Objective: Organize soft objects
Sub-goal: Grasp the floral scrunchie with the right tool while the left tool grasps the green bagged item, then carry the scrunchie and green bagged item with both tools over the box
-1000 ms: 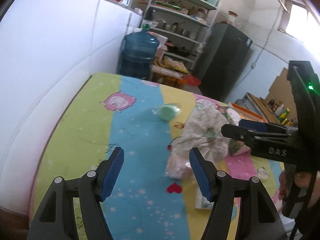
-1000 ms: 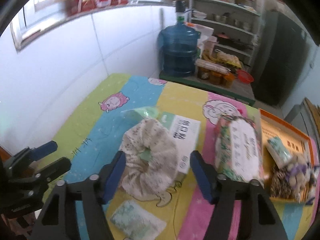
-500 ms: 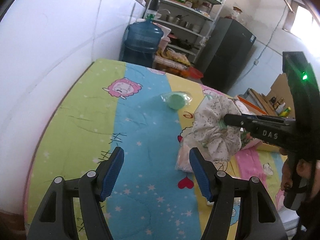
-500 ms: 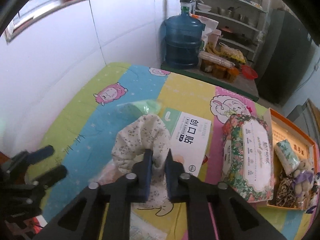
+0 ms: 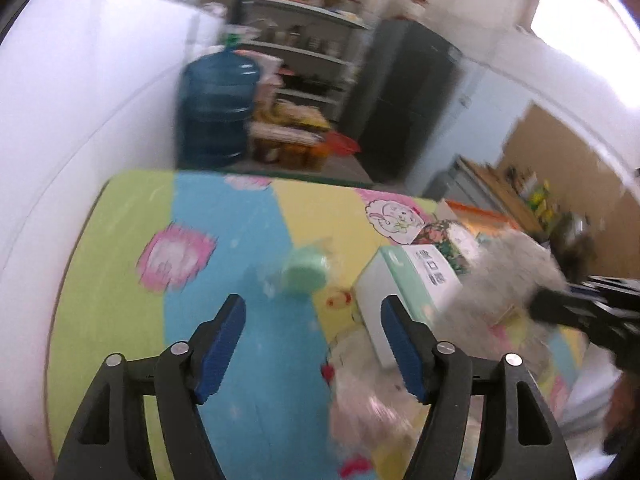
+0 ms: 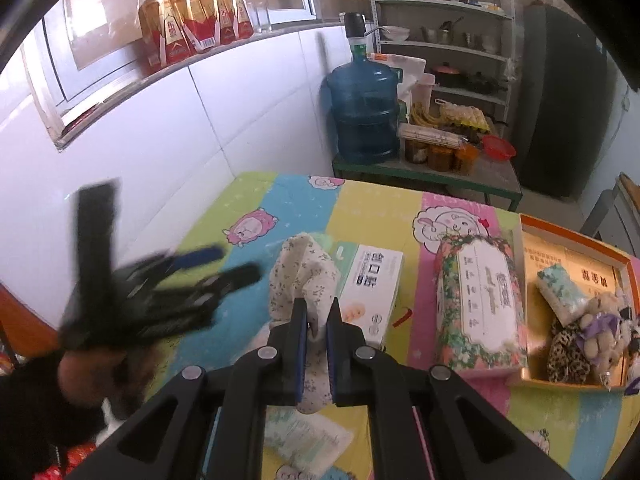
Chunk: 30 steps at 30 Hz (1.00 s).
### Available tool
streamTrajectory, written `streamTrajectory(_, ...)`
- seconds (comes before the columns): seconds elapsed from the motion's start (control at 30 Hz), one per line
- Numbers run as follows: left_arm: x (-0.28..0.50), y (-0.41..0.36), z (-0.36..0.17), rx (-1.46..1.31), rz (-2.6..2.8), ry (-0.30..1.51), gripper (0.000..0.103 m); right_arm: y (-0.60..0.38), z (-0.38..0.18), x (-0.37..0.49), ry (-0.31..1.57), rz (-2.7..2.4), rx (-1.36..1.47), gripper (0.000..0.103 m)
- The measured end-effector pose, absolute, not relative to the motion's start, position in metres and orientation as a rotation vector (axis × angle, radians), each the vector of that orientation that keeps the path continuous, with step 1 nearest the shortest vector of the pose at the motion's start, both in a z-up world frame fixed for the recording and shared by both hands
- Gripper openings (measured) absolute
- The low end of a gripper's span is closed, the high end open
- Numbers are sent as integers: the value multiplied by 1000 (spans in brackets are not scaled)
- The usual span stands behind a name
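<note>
One floral fabric scrunchie is pinched between the nearly closed jaws of the right hand-held gripper, lifted above the middle of the worktop beside the white box. Plush toys already sit in the orange tray at the right edge. A tissue pack and what seems a green pouch remain loose. The left hand-held gripper is wide open, empty.
</note>
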State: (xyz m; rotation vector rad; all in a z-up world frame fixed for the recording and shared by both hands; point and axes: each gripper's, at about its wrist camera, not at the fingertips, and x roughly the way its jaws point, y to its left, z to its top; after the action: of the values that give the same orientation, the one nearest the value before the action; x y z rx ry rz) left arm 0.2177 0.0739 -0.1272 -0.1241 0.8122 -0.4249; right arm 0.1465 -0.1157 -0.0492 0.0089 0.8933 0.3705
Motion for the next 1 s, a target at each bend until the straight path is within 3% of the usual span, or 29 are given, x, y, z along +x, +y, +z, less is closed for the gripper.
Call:
streamTrajectory(0.23, 276, 51, -149, 13, -552, 865, 75, -116, -51, 137, 916, 365, 26, 9)
streamTrajectory(0.6, 302, 26, -180, 110, -557, 929, 73, -129, -59, 136, 948, 357, 81, 9)
streamTrajectory(0.63, 303, 25, -182, 113, -550, 939, 71, -130, -60, 136, 949, 358, 82, 9)
streamTrajectory(0.7, 302, 21, -185, 129, -541, 941, 53, -132, -61, 136, 952, 358, 86, 9)
streamTrajectory(0.77, 298, 20, -187, 137, -536, 934, 45, -133, -63, 136, 956, 358, 89, 9)
streamTrajectory(1.0, 283, 32, -180, 58, -502, 881, 42, -131, -65, 136, 962, 371, 95, 9)
